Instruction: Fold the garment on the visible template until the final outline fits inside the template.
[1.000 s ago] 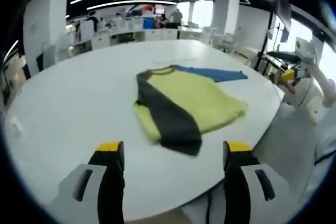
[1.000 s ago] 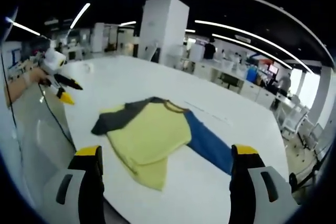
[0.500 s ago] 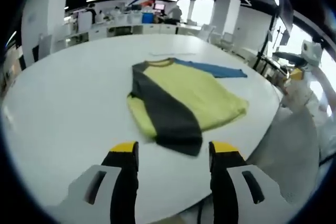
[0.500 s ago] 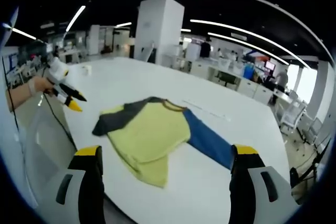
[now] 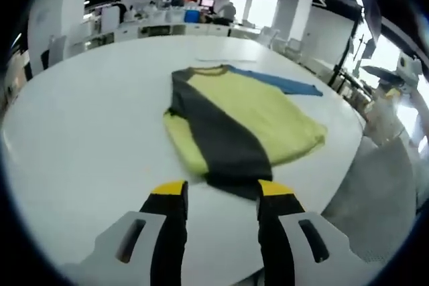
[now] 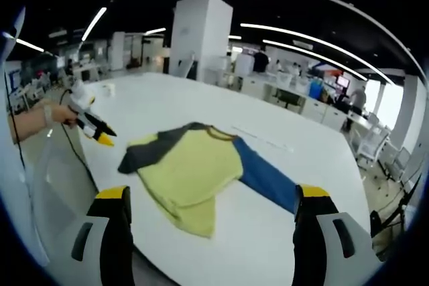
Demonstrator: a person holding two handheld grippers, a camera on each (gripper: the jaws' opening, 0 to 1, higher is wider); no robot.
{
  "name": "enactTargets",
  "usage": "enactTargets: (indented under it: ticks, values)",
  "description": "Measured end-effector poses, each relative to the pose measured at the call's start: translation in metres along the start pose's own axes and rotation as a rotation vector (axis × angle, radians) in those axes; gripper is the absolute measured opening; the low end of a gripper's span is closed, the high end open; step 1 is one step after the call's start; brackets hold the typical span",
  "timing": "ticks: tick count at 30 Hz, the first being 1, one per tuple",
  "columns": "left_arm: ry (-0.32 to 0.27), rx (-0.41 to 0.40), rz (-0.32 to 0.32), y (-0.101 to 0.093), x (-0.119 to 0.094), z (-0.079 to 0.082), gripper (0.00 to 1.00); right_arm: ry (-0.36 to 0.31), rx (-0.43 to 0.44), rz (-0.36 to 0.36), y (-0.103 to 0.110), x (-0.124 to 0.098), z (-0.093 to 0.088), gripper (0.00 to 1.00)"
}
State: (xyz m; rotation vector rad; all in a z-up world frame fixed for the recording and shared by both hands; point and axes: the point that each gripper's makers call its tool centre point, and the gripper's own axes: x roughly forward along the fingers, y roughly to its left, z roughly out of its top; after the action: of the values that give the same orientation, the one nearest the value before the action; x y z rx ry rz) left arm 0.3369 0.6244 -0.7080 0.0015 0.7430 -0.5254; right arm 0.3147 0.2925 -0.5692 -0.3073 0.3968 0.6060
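1. Left gripper (image 5: pixel 219 189), black jaws w/ yellow tips: gap narrower than 1 s ago, now a small gap, nothing between the tips. It has come closer to the garment; tips sit just short of the dark sleeve's cuff, near the table's near edge in left gripper view.
2. Right gripper (image 6: pixel 211 195), same black-and-yellow build: jaws wide apart, holding nothing, same as 1 s ago; view barely shifted.
3. In right gripper view the left gripper (image 6: pixel 96 128) plus the person's hand (image 6: pixel 59 113) has moved in from the left table edge toward the garment vs 1 s ago.
4. Yellow-green knit shirt w/ dark grey and blue sleeves (image 5: pixel 231 120) lies flat near the table's near edge, partly folded: grey sleeve laid across the body, blue sleeve (image 6: pixel 267 183) stretched out toward the far side. Not moved.
5. Large white oval table (image 5: pixel 87 118): smooth, bare around the shirt. Template outline: can't tell.
6. Beyond: open office, white pillar (image 6: pixel 204 35), desks, ceiling light strips (image 6: pixel 315 26), bright windows.
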Motion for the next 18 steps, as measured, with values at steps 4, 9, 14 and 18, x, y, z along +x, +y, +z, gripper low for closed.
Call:
enactTargets:
  ticks: [4,9,14,18]
  values:
    - [0.011,0.003,-0.003,0.002,0.005,-0.002,0.35,-0.001,0.001,-0.005,-0.001,0.001,0.001,1.00]
    - [0.025,-0.003,-0.013,0.005,0.013,-0.006,0.32,0.000,0.006,-0.005,0.002,0.002,0.001,1.00]
    - [0.045,-0.007,-0.012,0.009,0.018,-0.014,0.30,0.000,0.017,-0.004,0.005,0.003,0.001,1.00]
    - [0.048,-0.004,-0.016,0.011,0.023,-0.015,0.29,-0.001,0.025,-0.012,0.006,0.003,0.001,1.00]
